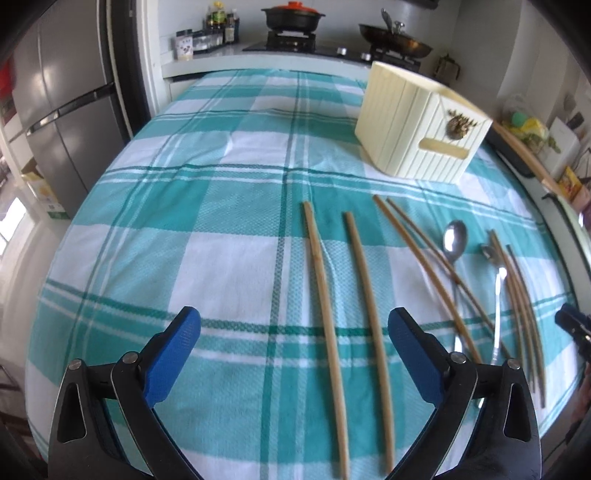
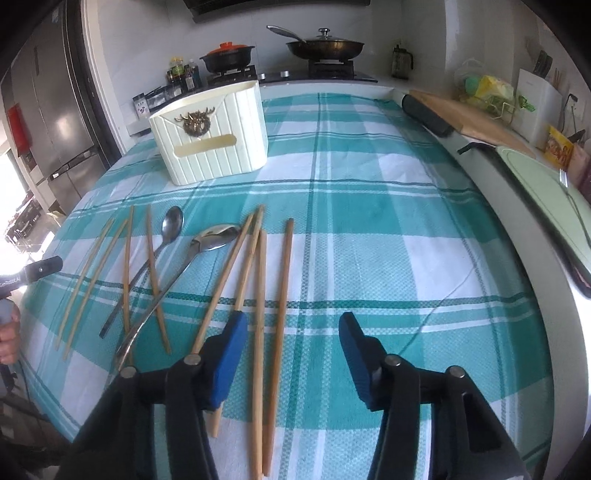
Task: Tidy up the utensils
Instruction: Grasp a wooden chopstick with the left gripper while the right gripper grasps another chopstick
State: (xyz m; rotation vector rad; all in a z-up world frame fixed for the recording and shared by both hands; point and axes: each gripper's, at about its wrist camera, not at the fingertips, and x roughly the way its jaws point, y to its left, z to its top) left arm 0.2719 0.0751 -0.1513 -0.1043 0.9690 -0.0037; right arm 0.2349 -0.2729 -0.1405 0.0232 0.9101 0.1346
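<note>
Several bamboo chopsticks and two metal spoons lie loose on a teal-and-white checked cloth (image 1: 221, 229). In the left wrist view my left gripper (image 1: 295, 321) is open low over the cloth. Two chopsticks (image 1: 325, 295) (image 1: 365, 295) run between its blue pads, untouched. A cream ribbed utensil holder (image 1: 417, 129) stands upright at the back right. In the right wrist view my right gripper (image 2: 293, 325) is open, with one chopstick (image 2: 282, 295) lying between its fingers and another (image 2: 262, 295) by the left pad. The spoons (image 2: 173, 221) (image 2: 216, 236) lie left of it, the holder (image 2: 210, 133) behind them.
A stove with a black pot (image 1: 293, 16) and a pan (image 2: 325, 46) sits behind the table. A fridge (image 1: 66, 110) stands at the left. A wooden board (image 2: 469, 118) and a green board (image 2: 546, 184) lie along the right counter. A person's hand (image 2: 9, 336) shows at the left edge.
</note>
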